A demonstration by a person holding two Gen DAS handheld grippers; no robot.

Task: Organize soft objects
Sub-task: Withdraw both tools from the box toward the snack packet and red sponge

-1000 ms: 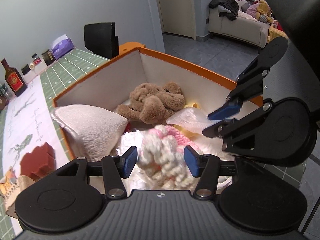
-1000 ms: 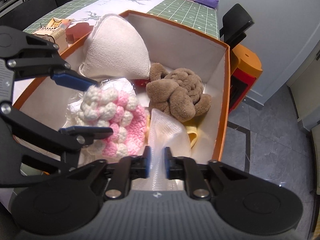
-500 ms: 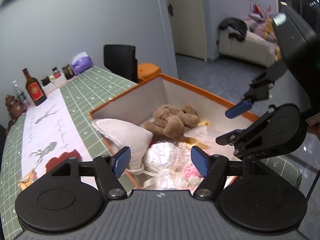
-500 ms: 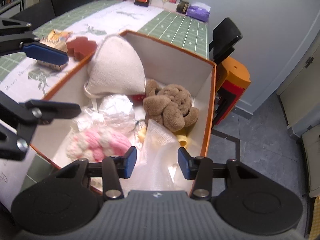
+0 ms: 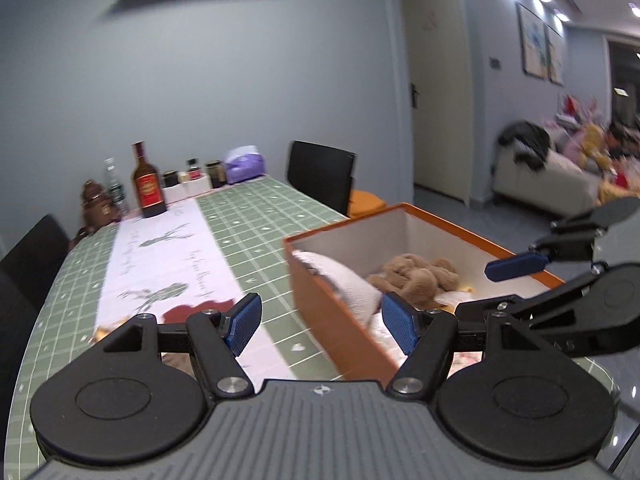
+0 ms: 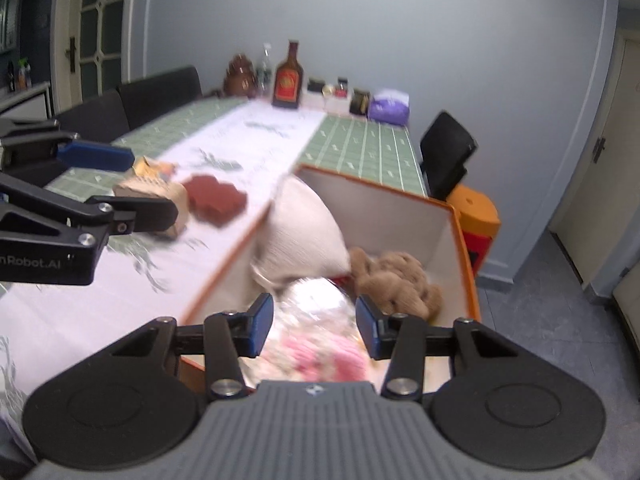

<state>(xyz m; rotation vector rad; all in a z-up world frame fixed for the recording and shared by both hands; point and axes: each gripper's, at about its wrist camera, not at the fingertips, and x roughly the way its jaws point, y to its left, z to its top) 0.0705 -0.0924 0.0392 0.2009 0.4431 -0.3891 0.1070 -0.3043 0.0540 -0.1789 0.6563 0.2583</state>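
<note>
An orange box point(image 5: 332, 308) with white inner walls stands on the green table; it also shows in the right wrist view point(image 6: 464, 236). Inside lie a brown plush toy point(image 5: 416, 276) point(image 6: 396, 280), a cream cushion point(image 5: 344, 280) point(image 6: 300, 232), a pink and white knitted piece point(image 6: 320, 356) and a shiny wrapped bundle point(image 6: 316, 300). My left gripper point(image 5: 320, 322) is open and empty, raised above the box's near left wall. My right gripper point(image 6: 314, 326) is open and empty above the box's near end.
A white runner point(image 5: 160, 256) crosses the green table. A dark red block point(image 6: 216, 200) and a wooden piece point(image 6: 156, 196) lie left of the box. Bottles point(image 5: 148, 184), jars and a purple tissue pack point(image 5: 244, 168) stand at the far end. Black chairs point(image 5: 320, 176) surround the table.
Both grippers let go of the soft items in the box, opened, and pulled back and up. The views now tilt up toward the table's far end.
</note>
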